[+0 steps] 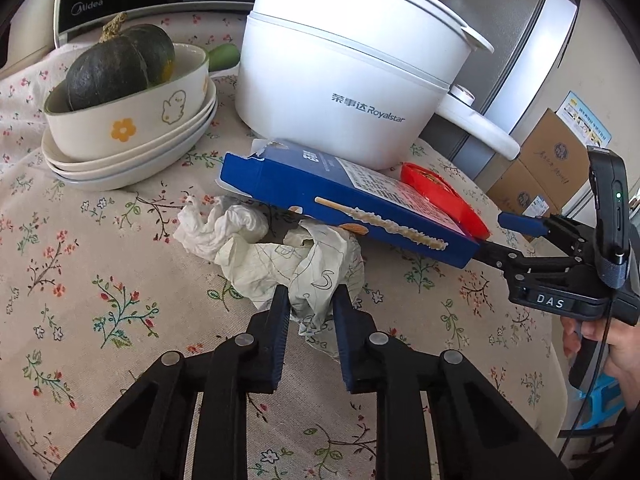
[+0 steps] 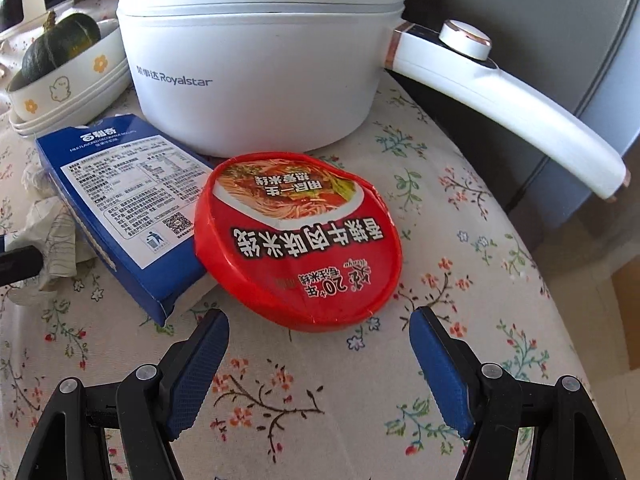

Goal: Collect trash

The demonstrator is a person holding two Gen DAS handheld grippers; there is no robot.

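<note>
Both pads of left gripper (image 1: 307,300) pinch the crumpled paper (image 1: 304,264).

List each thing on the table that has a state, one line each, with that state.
left tongs: shut on crumpled printed paper
right tongs: open, before red noodle lid
crumpled printed paper: wadded, pinched by the tongs
white tissue: crumpled, lying loose
blue snack box: torn open, lying flat
red noodle lid: peeled off, dented, leaning on the box
white electric pot: upright

Left tongs (image 1: 309,300) pinch crumpled paper (image 1: 296,264); blue box (image 1: 344,200) behind.
</note>
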